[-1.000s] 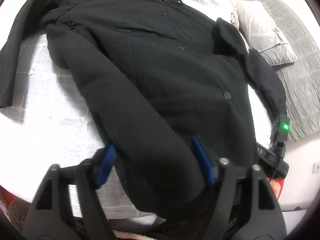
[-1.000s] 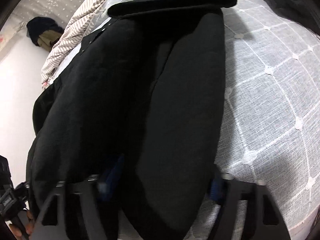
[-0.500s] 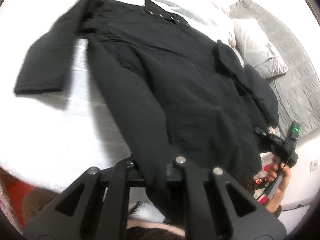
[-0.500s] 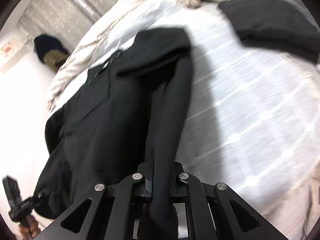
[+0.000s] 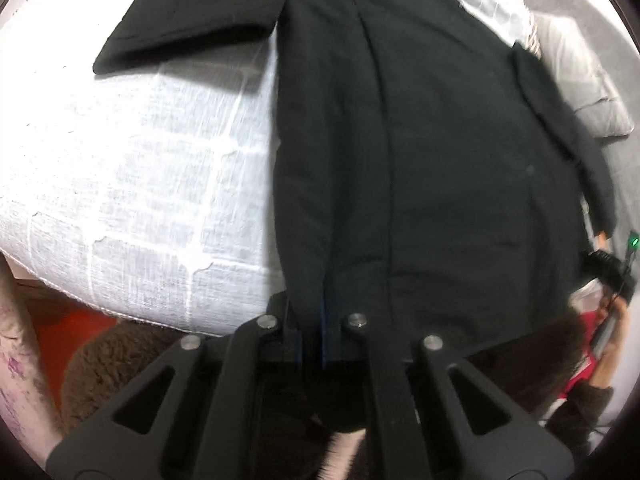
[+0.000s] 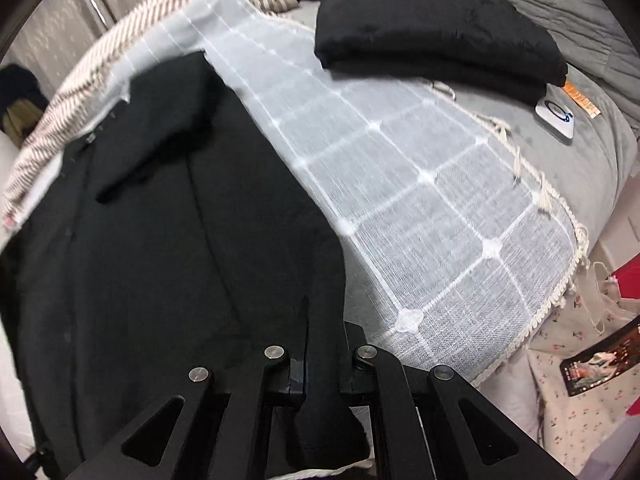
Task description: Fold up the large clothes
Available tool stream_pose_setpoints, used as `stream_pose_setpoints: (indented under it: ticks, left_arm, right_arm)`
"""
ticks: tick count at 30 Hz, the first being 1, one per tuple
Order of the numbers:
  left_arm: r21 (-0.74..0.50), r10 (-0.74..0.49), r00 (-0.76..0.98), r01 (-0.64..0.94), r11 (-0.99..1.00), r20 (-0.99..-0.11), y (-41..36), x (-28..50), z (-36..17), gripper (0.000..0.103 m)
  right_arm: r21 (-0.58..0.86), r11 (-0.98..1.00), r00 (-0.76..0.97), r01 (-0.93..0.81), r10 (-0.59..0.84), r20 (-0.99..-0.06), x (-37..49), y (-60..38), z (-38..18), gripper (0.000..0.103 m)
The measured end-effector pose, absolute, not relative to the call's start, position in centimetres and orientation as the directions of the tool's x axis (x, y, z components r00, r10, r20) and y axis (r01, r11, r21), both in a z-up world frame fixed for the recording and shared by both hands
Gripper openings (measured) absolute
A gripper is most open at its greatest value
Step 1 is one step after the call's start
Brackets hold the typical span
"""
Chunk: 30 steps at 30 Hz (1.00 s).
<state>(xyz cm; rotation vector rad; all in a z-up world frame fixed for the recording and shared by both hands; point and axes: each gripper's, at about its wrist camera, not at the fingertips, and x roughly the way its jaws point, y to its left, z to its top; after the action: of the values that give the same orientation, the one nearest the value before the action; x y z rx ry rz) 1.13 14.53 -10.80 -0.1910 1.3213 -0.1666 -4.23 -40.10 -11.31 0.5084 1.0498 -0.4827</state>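
Note:
A large black button-up jacket [image 5: 440, 152] lies spread on a white checked cloth [image 5: 140, 168] over a bed. My left gripper [image 5: 310, 344] is shut on the jacket's near left hem edge, the black fabric bunched between its blue pads. One sleeve [image 5: 192, 28] lies folded out at the upper left. In the right wrist view the same jacket [image 6: 160, 220] fills the left half, and my right gripper [image 6: 320, 364] is shut on its near right hem edge, cloth hanging below the fingers. The other gripper [image 5: 612, 272], with a green light, shows at the right edge of the left wrist view.
A folded black garment [image 6: 436, 36] rests at the far right of the bed on a grey quilt [image 6: 580, 168], with a small white device [image 6: 556, 118] beside it. A grey pillow [image 5: 580, 72] and a striped blanket [image 6: 80, 80] lie at the head. Floral fabric [image 6: 580, 380] lies right of the bed.
Both grippers went from open around the jacket's lower edges to shut on them. Both then moved sideways with the fabric, pulling the hem toward the bed's near edge.

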Motion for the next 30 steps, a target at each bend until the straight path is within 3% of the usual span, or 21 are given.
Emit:
stream_pose_setpoints:
  ticks: [3,6,7,8,9,10,11,13,19,27,30]
  left_arm:
    - [-0.196,-0.199,0.244,0.035,0.980,-0.949,13.4,1.5,-10.3,0.011]
    - [-0.139,-0.150,0.293,0.058,0.989,-0.944,12.6,1.2,-8.6,0.024]
    - [-0.121,-0.136,0.314,0.068,0.990,-0.940,12.4,1.2,-7.9,0.038]
    - [-0.110,-0.128,0.341,0.072,0.991,-0.931,12.2,1.4,-7.2,0.060]
    - [-0.109,-0.128,0.387,0.070,0.992,-0.913,12.6,1.5,-6.4,0.069]
    - [-0.115,-0.133,0.419,0.067,0.991,-0.898,13.2,1.5,-5.8,0.078]
    - [-0.123,-0.140,0.446,0.067,0.990,-0.884,13.6,1.6,-5.5,0.078]
    - [-0.142,-0.153,0.464,0.060,0.988,-0.872,13.9,2.5,-4.9,0.078]
    - [-0.201,-0.177,0.461,-0.003,0.979,-0.869,14.3,5.4,-5.3,0.078]
    - [-0.258,-0.285,0.516,0.126,0.958,-0.808,8.1,7.3,-3.6,0.079]
    - [-0.228,-0.296,0.507,0.193,0.954,-0.809,5.1,7.8,-4.5,0.079]
  right_arm:
    - [0.159,0.770,0.406,0.618,-0.139,-0.903,-4.6,-40.4,-11.6,0.010]
    - [0.159,0.749,0.421,0.643,-0.172,-0.891,-5.4,-40.6,-10.2,0.023]
    - [0.151,0.747,0.427,0.647,-0.191,-0.884,-5.4,-40.5,-9.3,0.029]
    - [0.144,0.747,0.435,0.650,-0.210,-0.876,-5.6,-40.5,-8.6,0.036]
    - [0.138,0.748,0.445,0.649,-0.226,-0.866,-5.7,-40.4,-7.7,0.042]
    - [0.140,0.751,0.457,0.645,-0.232,-0.859,-6.0,-40.0,-6.8,0.059]
    - [0.153,0.756,0.480,0.636,-0.232,-0.846,-5.9,-39.5,-6.1,0.073]
    - [0.199,0.771,0.540,0.605,-0.213,-0.814,-5.9,-38.1,-4.4,0.076]
    - [0.216,0.829,0.555,0.516,-0.132,-0.821,-2.1,-34.2,-4.4,0.076]
    - [0.212,0.895,0.503,0.391,-0.015,-0.864,3.8,-27.9,-7.4,0.076]
    - [0.186,0.920,0.486,0.346,-0.006,-0.874,6.0,-25.9,-8.4,0.076]
